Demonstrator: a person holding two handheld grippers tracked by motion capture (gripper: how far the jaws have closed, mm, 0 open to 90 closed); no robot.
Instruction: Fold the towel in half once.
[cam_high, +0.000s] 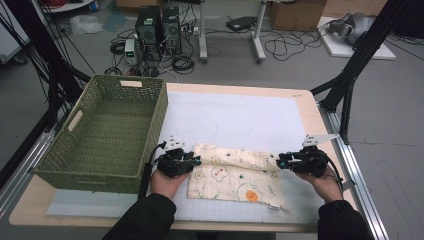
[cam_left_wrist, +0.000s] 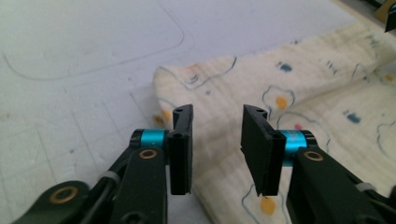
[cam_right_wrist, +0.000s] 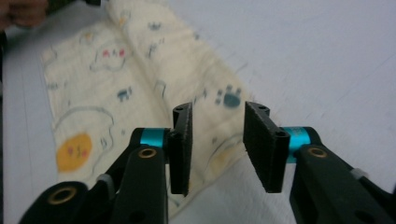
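A cream cloth (cam_high: 235, 172) printed with small cartoon shapes and an orange blob lies folded and flat on the white mat, near the table's front edge. At its left end my left gripper (cam_high: 199, 161) stands open, its jaws just over the cloth's corner. My right gripper (cam_high: 279, 161) is open at the right end. The left gripper view has the open jaws (cam_left_wrist: 218, 112) above the cloth (cam_left_wrist: 303, 79), nothing between the pads. In the right gripper view the jaws (cam_right_wrist: 219, 109) stand apart over the cloth's edge (cam_right_wrist: 102, 79), not pressing on it.
A green woven basket (cam_high: 160, 120) stands on the table's left half, close to my left hand. The white gridded mat (cam_high: 240, 115) stretches behind the cloth. Black frame posts rise at the right; computers and cables lie on the floor beyond the table.
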